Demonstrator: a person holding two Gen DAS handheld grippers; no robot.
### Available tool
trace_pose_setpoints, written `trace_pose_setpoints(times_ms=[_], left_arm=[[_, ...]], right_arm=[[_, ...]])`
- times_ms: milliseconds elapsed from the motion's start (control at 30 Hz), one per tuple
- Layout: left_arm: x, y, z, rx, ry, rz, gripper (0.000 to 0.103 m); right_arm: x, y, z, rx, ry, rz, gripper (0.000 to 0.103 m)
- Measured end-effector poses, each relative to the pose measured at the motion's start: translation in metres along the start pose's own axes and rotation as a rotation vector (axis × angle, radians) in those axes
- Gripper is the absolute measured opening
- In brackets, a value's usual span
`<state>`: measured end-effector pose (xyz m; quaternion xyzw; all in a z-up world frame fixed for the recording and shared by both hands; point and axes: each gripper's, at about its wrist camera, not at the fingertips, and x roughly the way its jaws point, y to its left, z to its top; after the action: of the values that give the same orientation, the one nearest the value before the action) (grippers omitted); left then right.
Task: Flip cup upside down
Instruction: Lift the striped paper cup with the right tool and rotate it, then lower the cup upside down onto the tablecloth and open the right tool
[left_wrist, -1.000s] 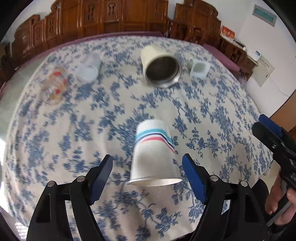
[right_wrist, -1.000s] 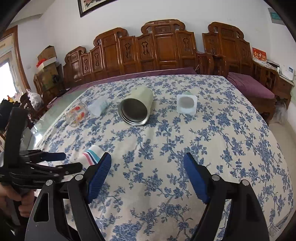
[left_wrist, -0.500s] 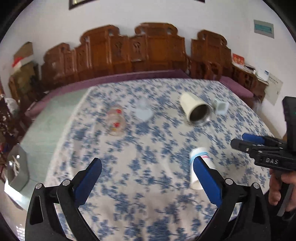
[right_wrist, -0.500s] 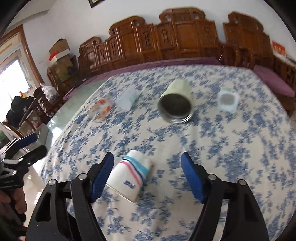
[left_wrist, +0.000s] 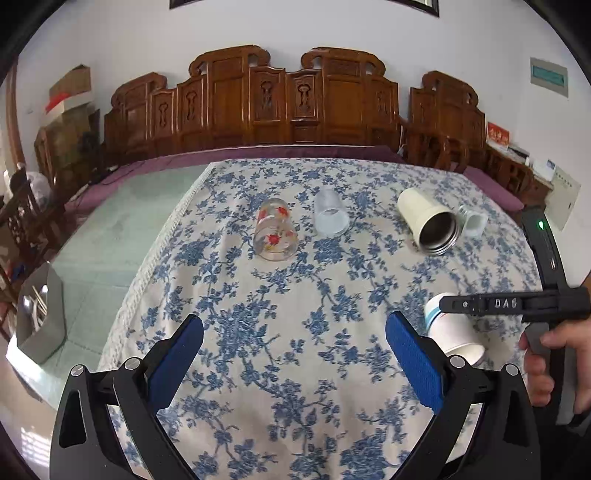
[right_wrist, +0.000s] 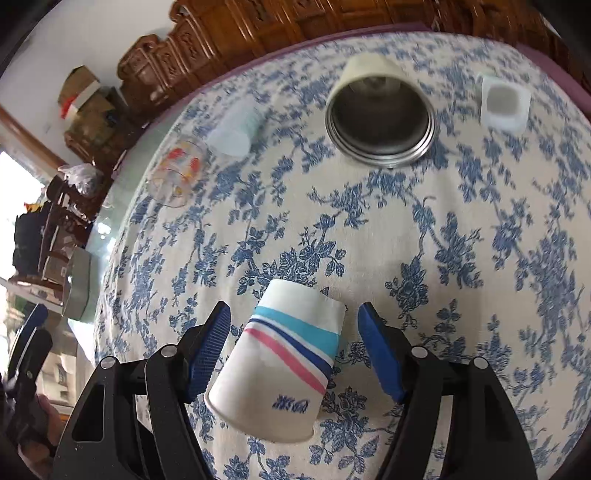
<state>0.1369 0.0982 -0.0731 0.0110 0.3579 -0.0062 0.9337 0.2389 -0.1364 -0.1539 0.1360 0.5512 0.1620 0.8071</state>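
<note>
The right gripper (right_wrist: 293, 345) is open wide and holds nothing; the paper cup (right_wrist: 280, 358) lies on its side on the tablecloth (right_wrist: 461, 258), between its fingers with gaps on both sides. The left gripper (left_wrist: 293, 360) is also open and empty, off to the cup's left. Closing hard could crush the thin wall, or the cup may roll away
</note>
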Motion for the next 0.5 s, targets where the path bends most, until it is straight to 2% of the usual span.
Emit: trace_pose_setpoints(times_ms=[200,333,433,500], left_arm=[[0.01,0.005,-0.008,-0.012,0.034,-0.007,0.095],[0.012,0.004,-0.009,-0.015,0.04,-0.008,0.095],[0.012,0.003,-0.01,-0.014,0.039,-0.01,0.095],[0.011,0.002,-0.009,-0.012,0.037,-0.013,0.095]], right_arm=[[0.018,-0.005,0.008,0.06,0.067,0.014,0.074],[0.028,-0.011,0.012,0.102,0.106,0.025,0.062],[0.028,-0.013,0.013,0.098,0.102,0.041,0.061],[0.021,-0.01,0.015,0.073,0.065,0.054,0.061]])
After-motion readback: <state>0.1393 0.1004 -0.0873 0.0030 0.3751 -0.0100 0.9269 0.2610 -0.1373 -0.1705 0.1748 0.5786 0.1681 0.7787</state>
